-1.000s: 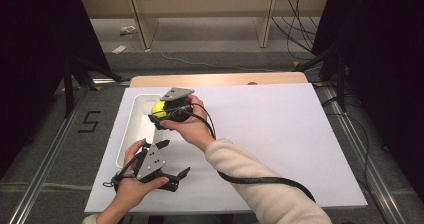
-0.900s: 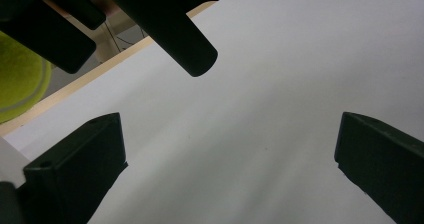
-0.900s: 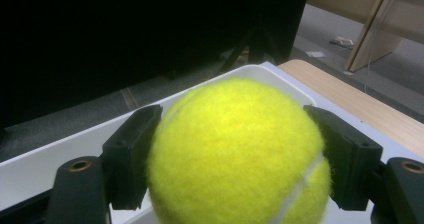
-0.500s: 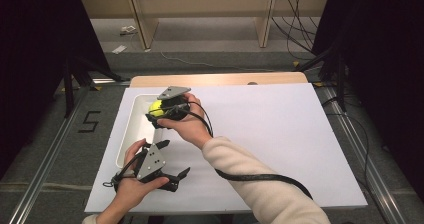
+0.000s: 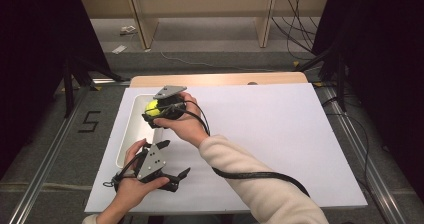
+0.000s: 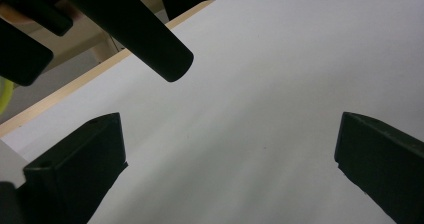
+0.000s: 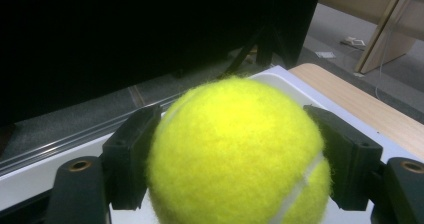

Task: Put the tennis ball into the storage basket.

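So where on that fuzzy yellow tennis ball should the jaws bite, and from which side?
Across its widest middle, one pad on each opposite side. The fuzzy yellow tennis ball is round and has no handle or edge, so only a grip through the centre is likely to keep it from squirting out. The right gripper holds it that way above the white rectangular tray, approaching from the open-table side.

The tennis ball (image 7: 235, 154) is fuzzy yellow felt (one smooth white seam). The jaws holding it look like matt black plastic. The tray (image 5: 131, 134) is smooth white plastic; the table (image 5: 280, 134) is matt white.
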The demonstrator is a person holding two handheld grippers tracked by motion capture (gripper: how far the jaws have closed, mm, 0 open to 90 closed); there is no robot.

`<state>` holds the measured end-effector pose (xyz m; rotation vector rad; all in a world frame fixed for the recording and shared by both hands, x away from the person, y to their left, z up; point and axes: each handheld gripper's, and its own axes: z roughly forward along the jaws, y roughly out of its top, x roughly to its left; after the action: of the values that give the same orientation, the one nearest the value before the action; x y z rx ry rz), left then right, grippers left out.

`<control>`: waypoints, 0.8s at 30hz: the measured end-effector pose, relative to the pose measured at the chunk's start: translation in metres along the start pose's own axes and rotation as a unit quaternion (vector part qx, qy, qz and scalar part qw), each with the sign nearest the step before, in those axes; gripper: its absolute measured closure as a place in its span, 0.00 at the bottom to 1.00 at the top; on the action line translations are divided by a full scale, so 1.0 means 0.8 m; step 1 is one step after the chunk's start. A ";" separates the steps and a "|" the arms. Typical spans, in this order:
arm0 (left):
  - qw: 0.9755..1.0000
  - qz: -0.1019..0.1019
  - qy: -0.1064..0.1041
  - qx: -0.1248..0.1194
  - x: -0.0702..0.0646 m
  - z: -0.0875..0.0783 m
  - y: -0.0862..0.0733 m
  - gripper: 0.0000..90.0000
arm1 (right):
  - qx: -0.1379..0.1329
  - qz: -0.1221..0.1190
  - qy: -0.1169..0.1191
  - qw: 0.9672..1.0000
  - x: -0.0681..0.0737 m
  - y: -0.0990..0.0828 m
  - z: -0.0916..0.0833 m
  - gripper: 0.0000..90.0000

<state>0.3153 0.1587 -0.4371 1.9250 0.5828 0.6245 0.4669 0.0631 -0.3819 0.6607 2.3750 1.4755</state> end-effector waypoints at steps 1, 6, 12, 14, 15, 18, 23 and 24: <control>1.000 0.001 0.000 0.000 0.000 0.000 0.000 0.00 | 0.000 0.000 0.001 1.000 0.000 0.001 0.000 0.30; 1.000 0.002 0.000 0.000 0.000 0.000 0.000 0.00 | 0.003 0.002 0.001 1.000 0.000 0.002 0.001 0.30; 1.000 0.002 0.000 0.000 0.000 0.000 0.000 0.00 | 0.004 0.001 0.003 1.000 0.001 0.002 0.005 0.30; 1.000 0.003 0.000 0.000 0.000 0.000 0.000 0.00 | 0.006 0.001 0.004 1.000 0.001 0.003 0.006 0.30; 1.000 0.003 0.000 0.000 0.000 0.000 0.000 0.00 | 0.006 0.002 0.005 1.000 0.001 0.003 0.006 0.30; 1.000 0.003 0.001 0.000 0.000 -0.001 0.000 0.00 | 0.007 0.002 0.003 1.000 0.000 0.003 0.009 0.30; 1.000 0.004 0.000 0.002 0.000 0.000 0.000 0.00 | 0.006 0.001 0.005 1.000 0.000 0.005 0.012 0.30; 1.000 0.004 0.000 0.001 0.000 -0.001 0.000 0.00 | 0.007 0.002 0.007 1.000 0.000 0.005 0.012 0.30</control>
<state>0.3149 0.1591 -0.4372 1.9307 0.5758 0.6287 0.4720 0.0722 -0.3827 0.6598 2.3974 1.4713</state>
